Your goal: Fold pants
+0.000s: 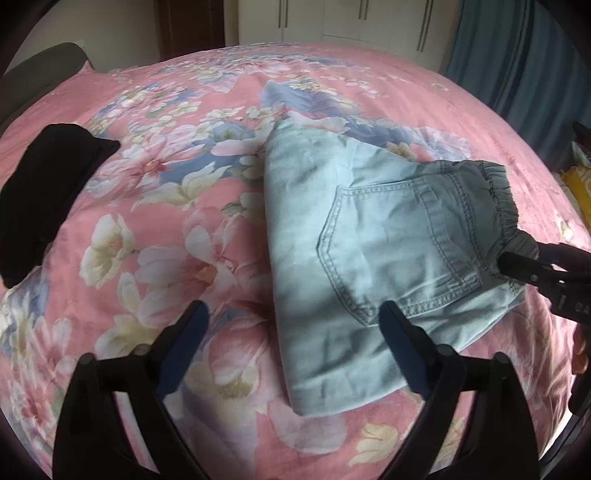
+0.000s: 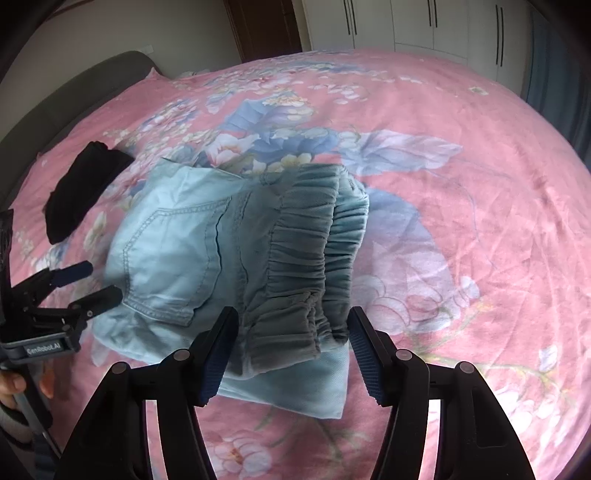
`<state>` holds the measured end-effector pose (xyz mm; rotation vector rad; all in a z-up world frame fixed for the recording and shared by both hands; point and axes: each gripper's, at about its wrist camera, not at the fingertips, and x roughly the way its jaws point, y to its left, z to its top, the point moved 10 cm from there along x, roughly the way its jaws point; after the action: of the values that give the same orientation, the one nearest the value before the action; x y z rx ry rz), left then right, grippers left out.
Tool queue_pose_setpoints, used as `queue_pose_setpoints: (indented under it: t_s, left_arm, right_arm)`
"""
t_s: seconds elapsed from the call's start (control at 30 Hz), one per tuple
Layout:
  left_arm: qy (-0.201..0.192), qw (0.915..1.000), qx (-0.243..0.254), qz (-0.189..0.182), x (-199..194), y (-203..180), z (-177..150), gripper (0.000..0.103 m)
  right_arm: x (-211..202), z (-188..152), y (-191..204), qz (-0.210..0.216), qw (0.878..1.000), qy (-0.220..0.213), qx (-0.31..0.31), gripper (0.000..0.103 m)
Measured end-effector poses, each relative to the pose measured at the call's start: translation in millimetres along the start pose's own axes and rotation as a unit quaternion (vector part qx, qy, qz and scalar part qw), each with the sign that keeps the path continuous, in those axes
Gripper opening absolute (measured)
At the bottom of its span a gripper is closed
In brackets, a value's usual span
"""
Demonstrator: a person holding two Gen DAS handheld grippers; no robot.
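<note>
Light blue-green pants [image 1: 354, 251] lie folded on the pink floral bedspread [image 1: 166, 221], back pocket up, with the gathered elastic waistband [image 2: 306, 258] at the right end. My left gripper [image 1: 291, 325] is open, hovering over the pants' near left edge; it also shows at the left of the right wrist view [image 2: 88, 282]. My right gripper [image 2: 291, 343] is open, its fingers on either side of the waistband corner, not closed on it. In the left wrist view the right gripper [image 1: 517, 262] shows at the waistband edge.
A folded black garment [image 1: 44, 192] lies on the bed to the left of the pants. White wardrobes [image 2: 406, 22] and a dark door stand behind the bed. A blue curtain [image 1: 517, 55] hangs at the right. Yellow items [image 1: 580, 184] sit off the bed's right edge.
</note>
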<state>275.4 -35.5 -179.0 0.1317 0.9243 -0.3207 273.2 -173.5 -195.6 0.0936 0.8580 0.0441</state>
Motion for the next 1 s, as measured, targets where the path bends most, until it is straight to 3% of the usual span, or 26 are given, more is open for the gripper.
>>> queue_pose_setpoints:
  t_s: [0.27,0.7,1.0]
  left_arm:
    - [-0.008,0.9995,-0.028,0.014,-24,6,3,0.103]
    - [-0.021,0.9989,-0.036,0.021,-58,7,4,0.103]
    - [-0.037,0.9985,-0.034,0.02,-101,0,0,0.103]
  right_arm:
    - [-26,9,9,-0.015,0.999,-0.037,-0.014,0.101]
    - [-56,14,24,-0.023,0.998,-0.062,-0.022,0.102]
    - [-91,11,42,-0.012,0.996,-0.08,-0.027,0.102]
